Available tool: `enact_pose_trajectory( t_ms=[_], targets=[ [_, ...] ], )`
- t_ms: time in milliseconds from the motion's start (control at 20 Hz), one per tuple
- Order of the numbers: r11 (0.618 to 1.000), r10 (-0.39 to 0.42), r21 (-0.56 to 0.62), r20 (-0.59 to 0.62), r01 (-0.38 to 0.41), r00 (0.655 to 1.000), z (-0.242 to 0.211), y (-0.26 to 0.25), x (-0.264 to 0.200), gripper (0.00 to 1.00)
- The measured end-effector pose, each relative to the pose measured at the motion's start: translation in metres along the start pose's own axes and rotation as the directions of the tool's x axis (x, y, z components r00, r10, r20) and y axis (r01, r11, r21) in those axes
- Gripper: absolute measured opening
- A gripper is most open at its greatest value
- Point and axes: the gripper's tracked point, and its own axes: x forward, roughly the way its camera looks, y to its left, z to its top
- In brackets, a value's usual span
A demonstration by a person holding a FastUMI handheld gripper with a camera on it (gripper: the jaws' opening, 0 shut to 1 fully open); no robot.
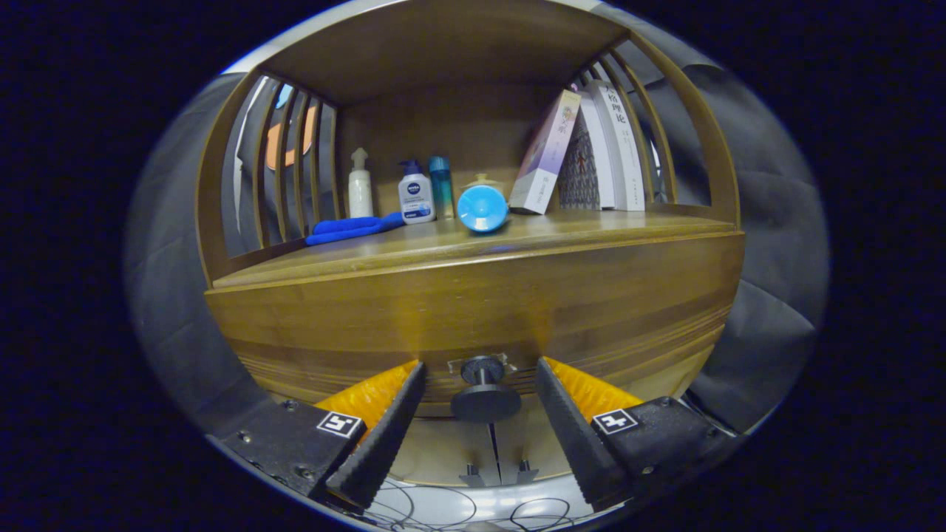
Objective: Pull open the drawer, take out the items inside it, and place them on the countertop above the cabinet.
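Observation:
A wooden cabinet faces me with its drawer front (473,310) flush and shut. A black round knob (485,399) sticks out of the drawer's lower middle. My gripper (480,373) is open, its two black fingers (384,436) standing on either side of the knob with a gap to each. Neither finger touches the knob. The countertop (473,240) runs above the drawer, under a shelf roof. The drawer's contents are hidden.
On the countertop stand a white pump bottle (360,188), a white and blue bottle (416,193), a teal tube (441,186), a blue round item (482,208), a blue cloth (347,227) and leaning books (584,151). Wooden slats (288,162) close both sides.

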Motion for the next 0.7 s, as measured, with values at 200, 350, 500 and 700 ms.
enact_pose_trajectory(
  t_ms=[200, 350, 500, 700],
  targets=[
    [1.000, -0.001, 0.015, 0.015, 0.001, 1.000, 0.007, -0.003, -0.010, 0.99],
    [1.000, 0.019, 0.008, 0.055, -0.019, 0.998, 0.009, -0.006, -0.056, 0.99],
    [1.000, 0.008, 0.010, 0.093, -0.009, 0.996, 0.007, -0.013, -0.108, 0.99],
    [0.999, 0.049, -0.017, 0.158, -0.047, 0.986, 0.022, -0.008, -0.178, 0.99]
  ],
)
